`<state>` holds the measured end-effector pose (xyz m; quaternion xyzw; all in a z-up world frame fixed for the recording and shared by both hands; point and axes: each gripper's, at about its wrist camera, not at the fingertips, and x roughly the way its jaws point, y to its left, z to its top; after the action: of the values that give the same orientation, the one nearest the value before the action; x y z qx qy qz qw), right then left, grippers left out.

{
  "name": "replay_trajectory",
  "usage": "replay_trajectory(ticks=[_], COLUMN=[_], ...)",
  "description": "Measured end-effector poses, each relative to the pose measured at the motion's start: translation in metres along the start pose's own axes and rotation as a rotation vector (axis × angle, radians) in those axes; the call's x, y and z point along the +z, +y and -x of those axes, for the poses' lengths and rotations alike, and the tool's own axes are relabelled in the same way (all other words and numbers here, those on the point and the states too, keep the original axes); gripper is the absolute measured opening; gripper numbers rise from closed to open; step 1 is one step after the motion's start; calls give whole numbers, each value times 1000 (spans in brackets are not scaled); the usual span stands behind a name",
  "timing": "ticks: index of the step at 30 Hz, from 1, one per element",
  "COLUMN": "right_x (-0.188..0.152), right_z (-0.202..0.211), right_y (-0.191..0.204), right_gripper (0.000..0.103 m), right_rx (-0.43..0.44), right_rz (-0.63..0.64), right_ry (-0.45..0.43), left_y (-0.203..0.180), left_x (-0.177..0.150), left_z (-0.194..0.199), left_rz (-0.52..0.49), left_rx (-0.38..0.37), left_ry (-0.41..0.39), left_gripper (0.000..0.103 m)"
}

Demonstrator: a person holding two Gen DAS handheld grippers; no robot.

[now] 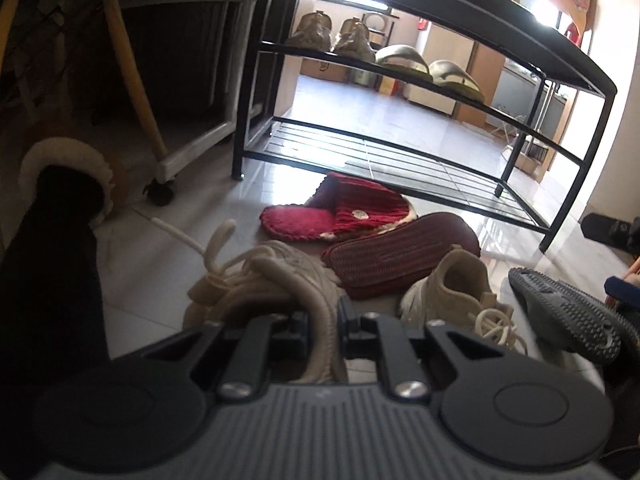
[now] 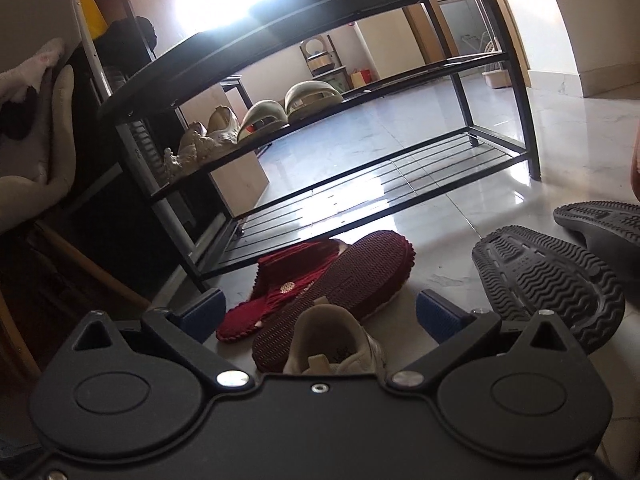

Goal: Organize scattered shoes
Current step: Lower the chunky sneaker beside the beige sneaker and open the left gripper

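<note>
Between our two grippers the scattered shoes lie on the floor (image 2: pixel 460 240), near side of the black shoe rack (image 1: pixel 400 152). Our left gripper (image 1: pixel 324 320) is pinched on the collar of a beige sneaker (image 1: pixel 280 276), whose long axis runs away toward the rack. Our right gripper (image 2: pixel 320 312) is spread wide, its blue pads (image 2: pixel 436 312) on either side of the second beige sneaker (image 2: pixel 332 340) just ahead, heel toward us; we judge this hand nearer it. Beyond lie two red knit slippers (image 2: pixel 320 280), and to the right two black shoes (image 2: pixel 552 280) sole-up. No brand or writing is readable.
</note>
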<state>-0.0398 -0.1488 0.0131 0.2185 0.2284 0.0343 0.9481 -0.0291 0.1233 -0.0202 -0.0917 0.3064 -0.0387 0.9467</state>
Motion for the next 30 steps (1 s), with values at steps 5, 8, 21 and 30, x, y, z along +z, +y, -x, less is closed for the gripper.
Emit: replay_trajectory(ticks=[5,8,21,30], right_x=[-5,-8,-13,-14], right_z=[1,-3,-7,-14], right_y=[-2,-5,-19,-26], right_gripper=[103,103,103,103], right_rx=[-11,-23,-62,-80], right_rz=[11,5,-20,-36], right_ry=[9,15,29,42], left_y=[-8,-14,-46,-52], left_x=[-4,-5,-22,-37], left_z=[-11,-17,-45,-54], left_rz=[-70,-102,-284,-286], left_rx=[9,5,-36,-70], left_ry=[-10,-11,3,83], left_gripper=[13,13,16,16])
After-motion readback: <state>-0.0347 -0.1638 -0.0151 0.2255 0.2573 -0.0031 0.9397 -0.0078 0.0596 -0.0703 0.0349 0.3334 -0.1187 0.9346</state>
